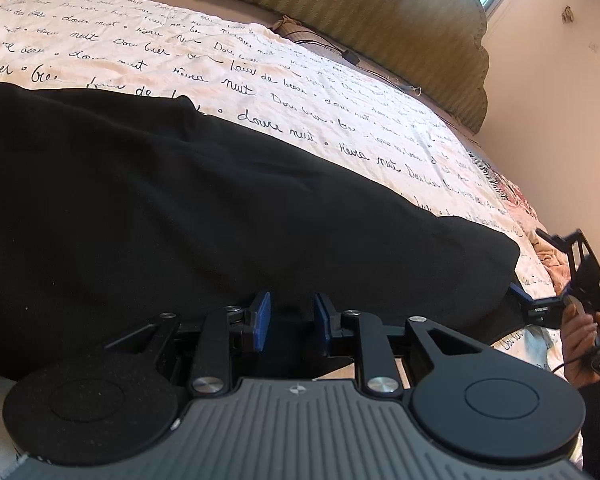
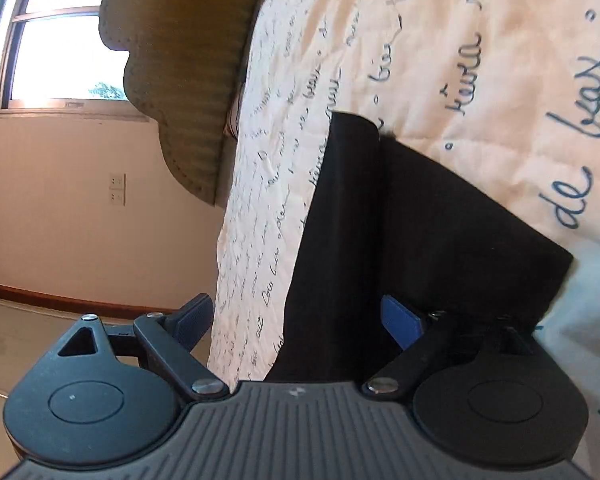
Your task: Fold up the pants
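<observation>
Black pants (image 1: 188, 216) lie flat across a bed with a white, script-printed cover (image 1: 260, 80). My left gripper (image 1: 289, 326) sits at the near edge of the pants, its blue pads (image 1: 262, 320) a small gap apart with dark fabric between them; I cannot tell if it pinches the cloth. My right gripper (image 2: 296, 320) is wide open, held sideways at one end of the pants (image 2: 420, 232), one blue pad (image 2: 400, 320) against the fabric, the other (image 2: 194, 316) off the bed's edge. It also shows at the right of the left wrist view (image 1: 516, 292), held by a hand.
A padded olive headboard (image 1: 400, 28) stands at the bed's head, below a bright window (image 2: 68, 52). A black cable (image 1: 348, 54) lies near the headboard. Crumpled pinkish fabric (image 1: 548, 256) lies at the bed's right edge. A beige wall (image 2: 60, 220) and floor lie beside the bed.
</observation>
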### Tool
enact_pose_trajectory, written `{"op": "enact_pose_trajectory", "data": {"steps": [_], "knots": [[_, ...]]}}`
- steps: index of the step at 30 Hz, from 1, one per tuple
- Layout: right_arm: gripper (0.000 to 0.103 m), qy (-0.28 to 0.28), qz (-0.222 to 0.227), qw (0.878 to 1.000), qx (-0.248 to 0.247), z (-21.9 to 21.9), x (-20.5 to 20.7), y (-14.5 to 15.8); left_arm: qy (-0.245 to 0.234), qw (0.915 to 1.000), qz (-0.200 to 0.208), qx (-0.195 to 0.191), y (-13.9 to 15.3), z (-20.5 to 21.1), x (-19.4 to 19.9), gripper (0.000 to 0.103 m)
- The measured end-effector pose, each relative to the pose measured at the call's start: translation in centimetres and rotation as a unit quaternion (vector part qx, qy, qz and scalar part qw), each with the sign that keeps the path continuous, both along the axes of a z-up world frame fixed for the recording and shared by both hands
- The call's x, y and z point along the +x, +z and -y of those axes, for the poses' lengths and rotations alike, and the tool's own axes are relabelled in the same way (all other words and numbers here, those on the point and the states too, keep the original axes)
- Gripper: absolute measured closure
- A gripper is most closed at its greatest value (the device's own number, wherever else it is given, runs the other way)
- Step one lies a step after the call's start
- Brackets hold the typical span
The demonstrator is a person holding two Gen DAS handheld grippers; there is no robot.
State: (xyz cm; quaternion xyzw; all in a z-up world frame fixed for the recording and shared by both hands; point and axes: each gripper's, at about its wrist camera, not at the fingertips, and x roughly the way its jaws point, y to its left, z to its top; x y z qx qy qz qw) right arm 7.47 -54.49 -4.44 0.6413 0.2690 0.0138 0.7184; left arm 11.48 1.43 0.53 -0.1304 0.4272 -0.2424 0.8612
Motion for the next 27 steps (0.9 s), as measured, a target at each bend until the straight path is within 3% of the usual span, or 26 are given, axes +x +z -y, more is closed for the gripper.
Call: {"op": "enact_pose_trajectory", "data": {"steps": [2, 8, 10, 14, 16, 19, 22, 25, 27], "knots": [[0.011, 0.026, 0.003, 1.0, -0.006, -0.7, 1.1, 0.4, 0.002, 1.0, 0.0, 0.002, 0.0, 0.1, -0.1, 0.072], [0.011, 0.154, -0.001, 0.987, 0.052, -6.6, 2.1, 0.4, 0.005, 1.0, 0.002, 0.006, 0.0, 0.5, -0.2, 0.07], [0.011, 0.162, 0.008, 0.985, 0.06, -8.1, 1.4, 0.3, 0.004, 1.0, 0.002, 0.007, -0.1, 0.6, -0.2, 0.069], [0.011, 0.161, 0.022, 0.978, 0.131, -9.8, 1.2, -0.9, 0.002, 0.9999, 0.005, 0.009, -0.1, 0.8, -0.2, 0.065], [0.012, 0.124, 0.029, 0.984, 0.121, -9.7, 1.2, -1.0, 0.002, 1.0, 0.006, 0.007, -0.2, 0.8, -0.3, 0.064], [0.012, 0.036, 0.067, 0.985, 0.156, -8.2, 0.5, -2.1, 0.002, 1.0, 0.009, 0.004, -0.2, 0.6, -0.6, 0.063], [0.011, -0.035, 0.114, 0.967, 0.225, -7.0, -1.0, -3.3, 0.001, 0.9999, 0.011, -0.002, -0.4, 0.3, -0.7, 0.063], [0.011, -0.07, 0.172, 0.951, 0.246, -6.3, -2.0, -3.3, 0.0, 0.9999, 0.011, -0.001, -0.5, 0.3, -0.6, 0.063], [0.011, -0.086, 0.186, 0.945, 0.253, -6.1, -2.2, -3.4, 0.0, 0.9999, 0.012, 0.001, -0.5, 0.4, -0.6, 0.062]]}}
